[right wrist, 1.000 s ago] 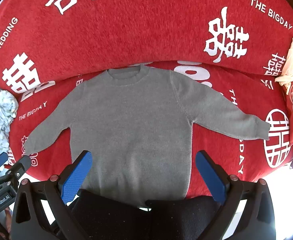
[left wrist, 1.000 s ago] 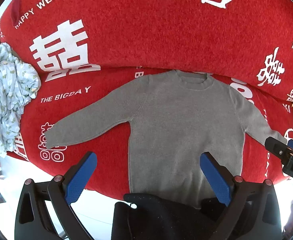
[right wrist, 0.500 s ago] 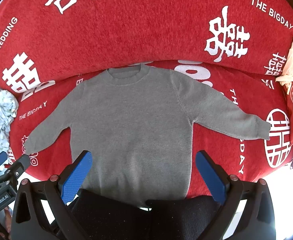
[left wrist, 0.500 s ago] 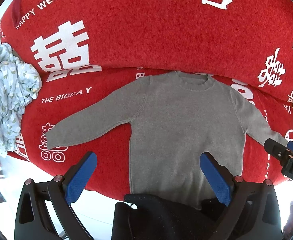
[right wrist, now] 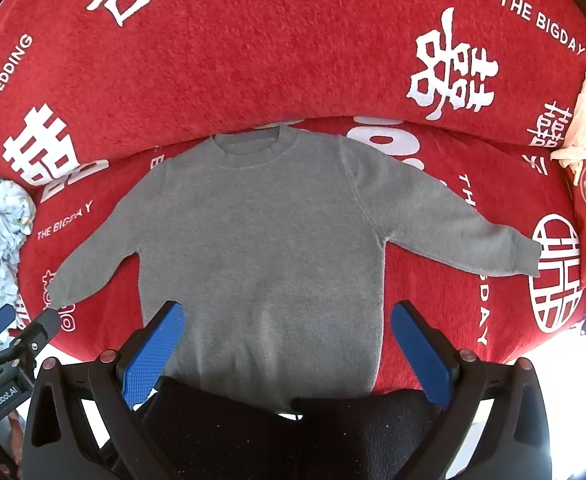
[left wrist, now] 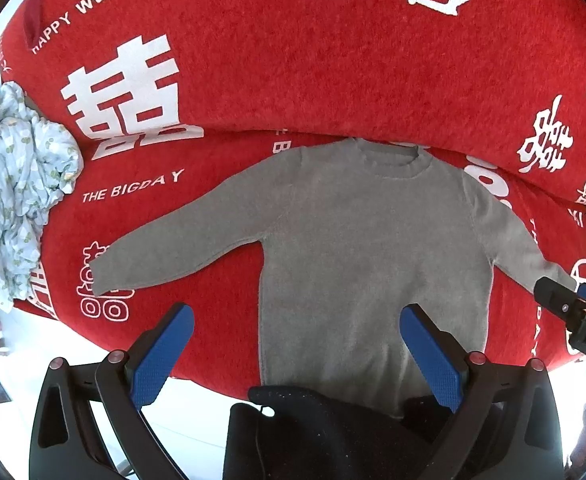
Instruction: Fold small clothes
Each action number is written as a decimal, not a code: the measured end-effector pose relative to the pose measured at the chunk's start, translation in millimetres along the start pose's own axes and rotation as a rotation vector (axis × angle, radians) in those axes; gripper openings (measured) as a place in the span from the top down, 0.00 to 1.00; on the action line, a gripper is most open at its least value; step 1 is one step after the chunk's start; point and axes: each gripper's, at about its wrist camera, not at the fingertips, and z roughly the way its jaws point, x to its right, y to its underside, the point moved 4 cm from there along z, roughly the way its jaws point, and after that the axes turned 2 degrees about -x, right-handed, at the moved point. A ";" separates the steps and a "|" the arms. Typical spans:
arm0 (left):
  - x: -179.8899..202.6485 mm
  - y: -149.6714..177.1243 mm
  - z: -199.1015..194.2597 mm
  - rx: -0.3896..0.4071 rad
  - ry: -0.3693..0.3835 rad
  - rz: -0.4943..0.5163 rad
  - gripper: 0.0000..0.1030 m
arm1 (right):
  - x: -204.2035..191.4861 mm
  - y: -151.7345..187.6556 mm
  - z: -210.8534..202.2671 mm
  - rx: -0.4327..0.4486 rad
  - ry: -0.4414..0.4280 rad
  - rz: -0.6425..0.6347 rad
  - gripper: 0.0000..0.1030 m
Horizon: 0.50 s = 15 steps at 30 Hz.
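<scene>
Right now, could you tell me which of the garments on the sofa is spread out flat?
The grey sweater in the middle lies flat with both sleeves out. The pale printed garment at the left end and the cream cloth at the right are crumpled.

Red sofa cover [left wrist: 293, 60] with white lettering, crumpled pale floral cloth [left wrist: 9, 200] at its left end

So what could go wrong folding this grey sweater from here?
The grey sweater reaches the red sofa seat's front edge, so a tug at the hem might drag it off. Both the left gripper and right gripper hang open above it; a thick knit could slip from a shallow pinch.
</scene>
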 end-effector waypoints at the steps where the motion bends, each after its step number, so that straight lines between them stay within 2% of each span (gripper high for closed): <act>1: -1.9 1.0 1.2 -0.001 -0.001 -0.004 0.00 | 0.9 0.2 0.6 -0.001 0.000 0.001 0.00; 8: -17.1 9.9 12.0 -0.022 -0.010 -0.038 0.00 | 2.3 4.4 5.4 -0.012 -0.006 0.010 0.00; 15: -16.7 16.1 17.5 -0.034 -0.010 -0.022 0.00 | 5.5 7.7 8.4 -0.011 0.000 0.024 0.00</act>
